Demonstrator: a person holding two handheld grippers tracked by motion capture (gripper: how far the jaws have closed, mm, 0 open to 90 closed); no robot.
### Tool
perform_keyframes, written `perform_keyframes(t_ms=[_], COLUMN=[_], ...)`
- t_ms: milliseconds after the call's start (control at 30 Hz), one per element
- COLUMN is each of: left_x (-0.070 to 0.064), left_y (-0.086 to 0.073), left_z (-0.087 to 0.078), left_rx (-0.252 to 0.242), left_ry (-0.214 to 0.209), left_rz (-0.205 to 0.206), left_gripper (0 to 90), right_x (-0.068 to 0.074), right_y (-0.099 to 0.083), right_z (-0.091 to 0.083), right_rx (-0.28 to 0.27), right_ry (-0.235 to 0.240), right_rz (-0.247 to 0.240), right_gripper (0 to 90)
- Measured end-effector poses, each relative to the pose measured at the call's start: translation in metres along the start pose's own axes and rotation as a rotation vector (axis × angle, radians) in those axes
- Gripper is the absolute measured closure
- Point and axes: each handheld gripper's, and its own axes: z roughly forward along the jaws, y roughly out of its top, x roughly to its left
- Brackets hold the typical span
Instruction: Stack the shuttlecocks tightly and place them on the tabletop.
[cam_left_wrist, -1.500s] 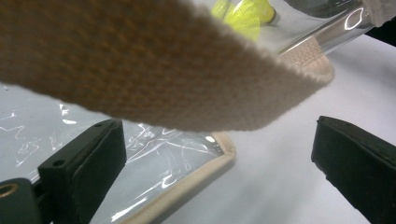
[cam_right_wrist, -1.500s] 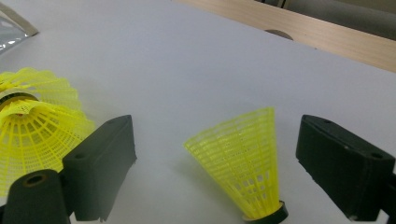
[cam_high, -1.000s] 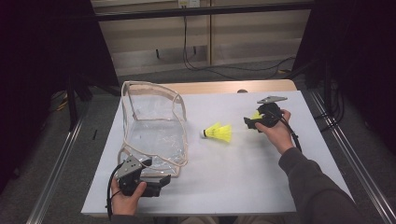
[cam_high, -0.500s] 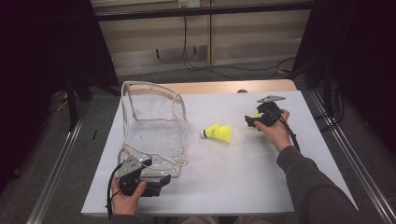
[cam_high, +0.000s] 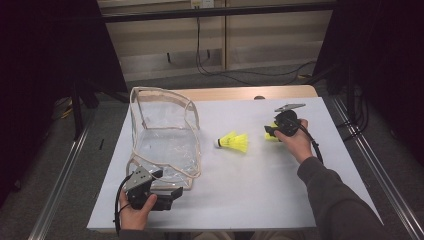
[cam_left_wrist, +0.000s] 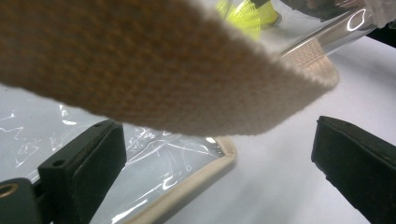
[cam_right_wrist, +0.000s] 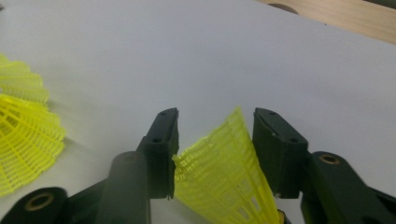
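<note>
At the near edge of the white surface, the left gripper lay low in the person's left hand, with its jaws apart and nothing between them. In the left gripper view, the two black jaws stood wide, one at each lower corner, and bare white surface lay between them. Just above and ahead of this gripper was the clear plastic bag with its beige woven trim. A band of this trim crossed the top of the view, very close and blurred, and the bag's lower corner lay on the surface just ahead of the jaw on the left of that view. I could not tell whether the trim touched the jaws.

Farther from the person and well apart from the left gripper, the right gripper was held in the right hand. Its jaws were clamped on the skirt of a yellow shuttlecock, which rose between them in the right gripper view. A second yellow shuttlecock lay on its side on the surface, near the right gripper, between it and the bag. In the right gripper view its mesh skirt showed at the left edge. Beyond the right gripper, a strip of wooden tabletop showed past the white surface.
</note>
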Motion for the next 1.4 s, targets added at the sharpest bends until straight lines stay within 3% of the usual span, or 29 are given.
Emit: perform_keyframes(t_ms=[467, 1033, 1400], left_x=[0.0, 0.0, -0.001], left_y=[0.0, 0.0, 0.0], left_z=[0.0, 0.0, 0.0], left_rx=[0.001, 0.001, 0.001], left_ry=[0.0, 0.003, 0.006], left_rz=[0.001, 0.0, -0.001], left_gripper=[3.0, 3.1, 3.1], right_x=[0.003, 0.025, 0.041], right_y=[-0.001, -0.001, -0.011], right_z=[-0.013, -0.04, -0.053], right_rx=[-0.02, -0.086, -0.111], right_ry=[0.027, 0.152, 0.218], right_rz=[-0.053, -0.092, -0.083], right_gripper=[82.8, 86.3, 86.8])
